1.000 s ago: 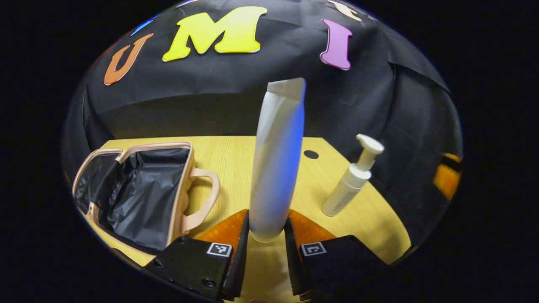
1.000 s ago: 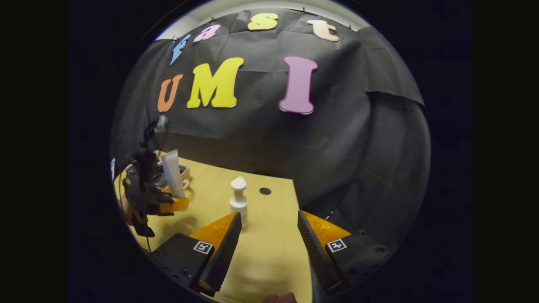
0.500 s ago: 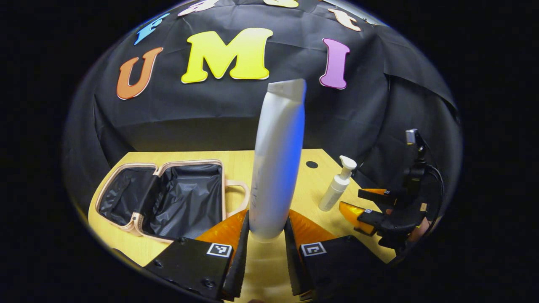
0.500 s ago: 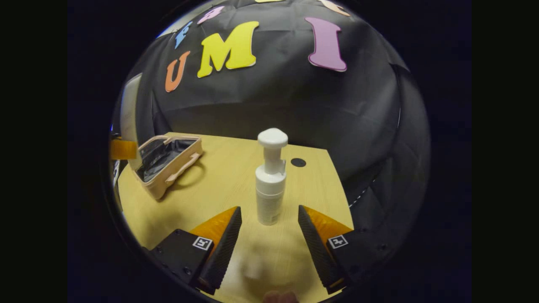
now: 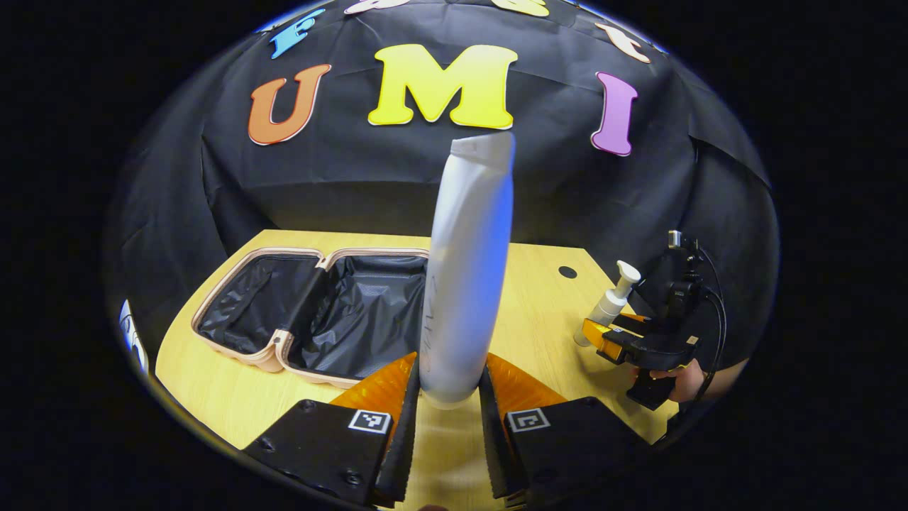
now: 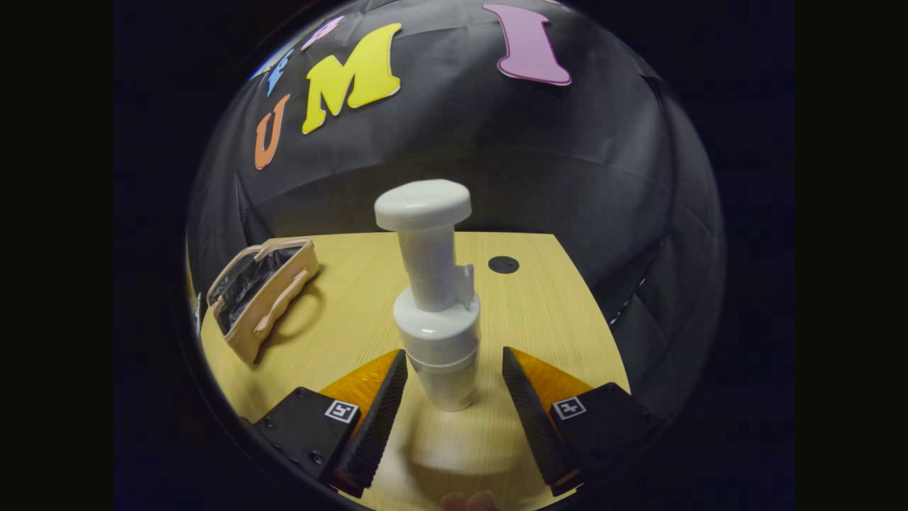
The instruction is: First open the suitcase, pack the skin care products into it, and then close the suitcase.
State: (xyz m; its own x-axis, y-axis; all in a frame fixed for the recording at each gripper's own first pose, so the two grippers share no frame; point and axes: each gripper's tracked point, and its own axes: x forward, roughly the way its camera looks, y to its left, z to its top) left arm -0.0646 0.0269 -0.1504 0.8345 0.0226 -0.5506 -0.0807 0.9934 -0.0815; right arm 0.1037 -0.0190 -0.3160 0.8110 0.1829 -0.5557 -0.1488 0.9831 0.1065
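Since a second ago the right gripper (image 6: pixel 448 394) has closed in until the white pump bottle (image 6: pixel 435 298) stands between its still-open fingers, untouched, on the yellow wooden tabletop (image 6: pixel 539 312). The left gripper (image 5: pixel 448 397) keeps its clamp on the tall white tube (image 5: pixel 464 262), now nearer the opened beige suitcase (image 5: pixel 312 312); packing looks imminent

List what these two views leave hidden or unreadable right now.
- Left gripper view: the held white tube covers the right edge of the open suitcase.
- Left gripper view: the right tongs at the pump bottle are too small to show whether they touch it.
- Right gripper view: the suitcase sits side-on, its interior mostly hidden by its own wall.
- Right gripper view: the bottle's print is unreadable.
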